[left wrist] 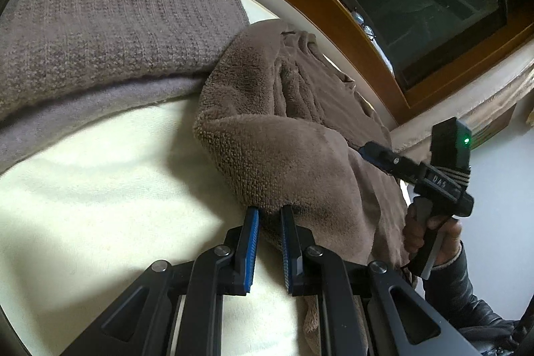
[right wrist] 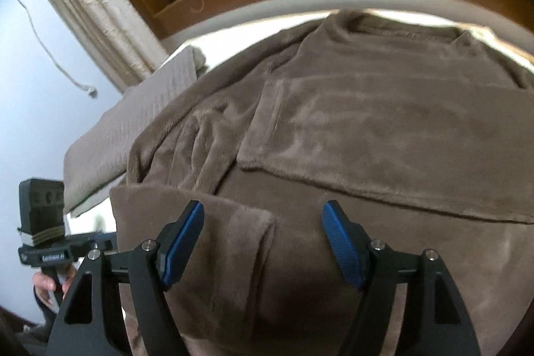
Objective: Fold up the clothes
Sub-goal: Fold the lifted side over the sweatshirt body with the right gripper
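Left wrist: fuzzy brown fleece top (left wrist: 267, 135), rounded fold

Little here can be read. On the black body of my right gripper (left wrist: 437, 181), seen from my left wrist, pale letters stand that look like "DAS". On the body of my left gripper (right wrist: 50, 257), seen from my right wrist, there is a short white word, but it is too blurred and small for me to make out. I find no other lettering.
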The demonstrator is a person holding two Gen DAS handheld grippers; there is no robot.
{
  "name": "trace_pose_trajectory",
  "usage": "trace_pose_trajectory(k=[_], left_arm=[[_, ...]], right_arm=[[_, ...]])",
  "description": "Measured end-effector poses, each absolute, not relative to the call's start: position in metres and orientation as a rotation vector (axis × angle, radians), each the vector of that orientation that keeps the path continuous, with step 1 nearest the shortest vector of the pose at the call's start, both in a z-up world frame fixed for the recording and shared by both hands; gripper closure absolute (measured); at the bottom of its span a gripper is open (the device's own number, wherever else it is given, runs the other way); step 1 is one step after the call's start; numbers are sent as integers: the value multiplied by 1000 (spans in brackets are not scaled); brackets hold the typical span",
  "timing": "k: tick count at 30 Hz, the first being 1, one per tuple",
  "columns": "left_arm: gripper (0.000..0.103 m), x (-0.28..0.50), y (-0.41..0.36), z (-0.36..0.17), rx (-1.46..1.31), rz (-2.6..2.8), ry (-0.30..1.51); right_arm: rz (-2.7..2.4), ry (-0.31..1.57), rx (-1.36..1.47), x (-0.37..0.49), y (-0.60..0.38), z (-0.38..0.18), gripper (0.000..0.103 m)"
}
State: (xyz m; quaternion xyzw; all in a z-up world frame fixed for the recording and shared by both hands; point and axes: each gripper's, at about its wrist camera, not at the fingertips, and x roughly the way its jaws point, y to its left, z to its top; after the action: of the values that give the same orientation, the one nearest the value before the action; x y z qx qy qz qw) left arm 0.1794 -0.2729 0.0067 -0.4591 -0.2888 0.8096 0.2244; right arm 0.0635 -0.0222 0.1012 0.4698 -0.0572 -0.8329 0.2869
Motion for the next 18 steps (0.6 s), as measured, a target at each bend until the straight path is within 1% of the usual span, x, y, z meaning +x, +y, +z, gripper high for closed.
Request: trace_pose_trajectory(k=[8,11,12,13,14,17,18], left_arm=[[89,174,-275,3,-1280,2227,-816],[89,172,-275,2,-1282,2223,-818],[89,172,-275,1,-1283,2221,-819],[89,171,-275,0,-1283,2219,-822],[89,171,-275,-1,-1285,2216,-825],[89,169,-276,-2,-1287,2212,-827],[89,169,-276,-3,-1288,2212,-827]], right_arm=[[-2123,-11,1254,68,-48,80,31],[-2095,-20,1247,66,-50,76,32],[-2093,-23,1243,66,-49,76,34],[-2089,-27,1243,66,-48,77,44],[-2073,-43,1247,66,-47,76,59],[-2029,-102,1266,66,-46,75,78],[-2023,-107,1263,68,-46,76,81]])
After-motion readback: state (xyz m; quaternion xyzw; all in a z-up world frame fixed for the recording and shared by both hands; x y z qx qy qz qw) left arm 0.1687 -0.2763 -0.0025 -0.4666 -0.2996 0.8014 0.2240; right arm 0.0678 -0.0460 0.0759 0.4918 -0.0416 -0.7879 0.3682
